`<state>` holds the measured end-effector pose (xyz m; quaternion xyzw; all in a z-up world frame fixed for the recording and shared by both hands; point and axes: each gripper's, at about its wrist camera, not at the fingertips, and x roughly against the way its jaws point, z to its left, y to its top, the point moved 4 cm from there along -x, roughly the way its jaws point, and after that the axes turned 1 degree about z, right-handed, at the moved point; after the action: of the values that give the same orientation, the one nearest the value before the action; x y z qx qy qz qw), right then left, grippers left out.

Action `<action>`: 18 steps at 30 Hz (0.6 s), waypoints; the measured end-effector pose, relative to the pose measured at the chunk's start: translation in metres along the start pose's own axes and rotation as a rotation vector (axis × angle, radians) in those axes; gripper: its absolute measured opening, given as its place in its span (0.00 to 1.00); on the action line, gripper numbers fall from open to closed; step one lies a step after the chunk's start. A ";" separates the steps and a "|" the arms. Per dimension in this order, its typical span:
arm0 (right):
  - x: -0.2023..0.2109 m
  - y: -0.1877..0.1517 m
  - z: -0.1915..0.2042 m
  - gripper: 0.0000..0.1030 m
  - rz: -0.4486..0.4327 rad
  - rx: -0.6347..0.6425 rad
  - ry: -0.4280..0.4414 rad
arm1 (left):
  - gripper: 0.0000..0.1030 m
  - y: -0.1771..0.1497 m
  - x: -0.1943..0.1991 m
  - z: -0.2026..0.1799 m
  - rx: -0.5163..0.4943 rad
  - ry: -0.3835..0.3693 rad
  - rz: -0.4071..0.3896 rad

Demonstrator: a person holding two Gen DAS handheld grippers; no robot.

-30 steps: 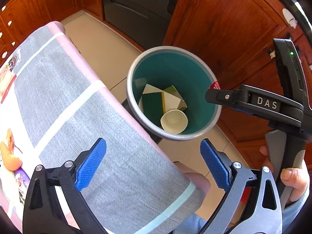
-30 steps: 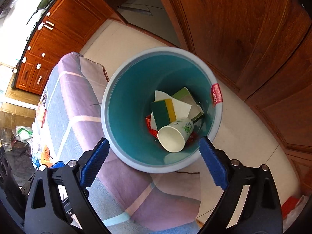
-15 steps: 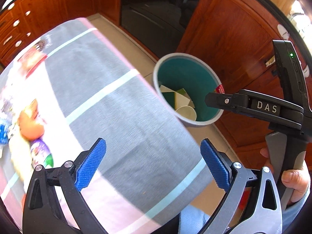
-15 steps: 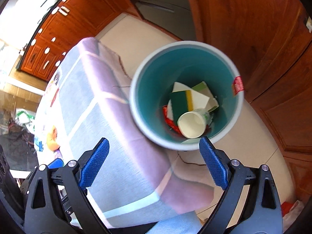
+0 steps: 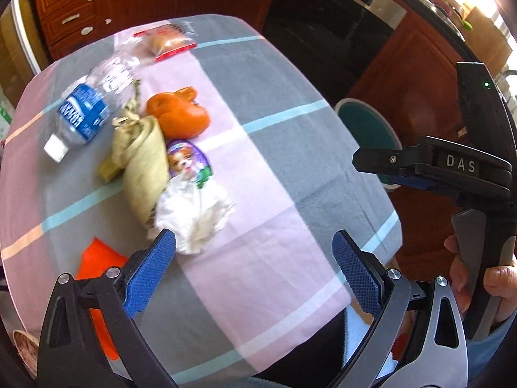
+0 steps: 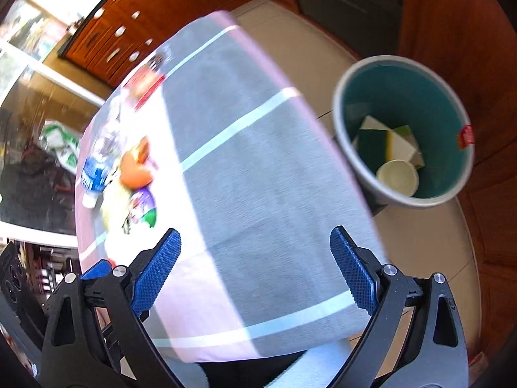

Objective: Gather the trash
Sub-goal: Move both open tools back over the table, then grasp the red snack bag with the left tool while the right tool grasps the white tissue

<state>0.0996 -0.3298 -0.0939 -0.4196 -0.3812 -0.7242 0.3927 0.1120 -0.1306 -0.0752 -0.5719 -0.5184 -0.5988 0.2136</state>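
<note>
Trash lies on the checked tablecloth [image 5: 274,168]: a crumpled white tissue [image 5: 194,210], a purple dog-picture wrapper [image 5: 189,161], a yellowish husk [image 5: 142,158], orange peel [image 5: 179,113], a plastic water bottle [image 5: 90,106] and a red-edged bag [image 5: 168,42]. My left gripper [image 5: 253,271] is open and empty above the table's near edge, its left pad close to the tissue. My right gripper [image 6: 255,271] is open and empty over the table's near right part. The teal bin [image 6: 407,129] beside the table holds a paper cup [image 6: 397,177] and cartons.
An orange-red sheet [image 5: 97,265] lies at the near left of the table. The bin [image 5: 368,129] stands on the tile floor against wooden cabinets [image 5: 416,74]. The right gripper's body [image 5: 452,168] hangs in the left wrist view. Wooden drawers [image 5: 77,13] stand behind the table.
Both grippers have swung left, away from the bin and toward the table. The trash pile has come into the left wrist view. Both stay open and empty.
</note>
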 end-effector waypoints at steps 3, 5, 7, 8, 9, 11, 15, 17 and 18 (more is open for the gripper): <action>-0.010 -0.008 0.031 0.87 0.027 0.055 0.002 | 0.95 -0.015 0.012 0.030 0.033 0.026 -0.017; -0.016 -0.014 0.051 0.87 0.048 0.086 0.008 | 0.95 -0.024 0.019 0.047 0.052 0.050 -0.029; -0.024 -0.020 0.070 0.87 0.072 0.112 0.016 | 0.95 -0.035 0.025 0.067 0.078 0.071 -0.036; -0.028 -0.023 0.079 0.87 0.082 0.127 0.018 | 0.95 -0.040 0.028 0.077 0.094 0.074 -0.037; -0.032 -0.025 0.087 0.87 0.092 0.140 0.019 | 0.95 -0.045 0.029 0.087 0.111 0.077 -0.035; -0.041 -0.030 0.102 0.87 0.113 0.164 0.017 | 0.95 -0.055 0.029 0.103 0.140 0.083 -0.030; -0.058 -0.038 0.123 0.87 0.150 0.196 0.014 | 0.95 -0.073 0.026 0.131 0.202 0.077 -0.008; -0.067 -0.040 0.128 0.87 0.164 0.207 0.004 | 0.95 -0.078 0.023 0.137 0.221 0.071 0.000; -0.072 -0.041 0.130 0.87 0.171 0.207 -0.002 | 0.95 -0.080 0.022 0.139 0.225 0.067 0.002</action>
<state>0.1275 -0.1806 -0.1219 -0.4085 -0.4169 -0.6446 0.4937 0.1029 0.0265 -0.1123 -0.5246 -0.5741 -0.5555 0.2943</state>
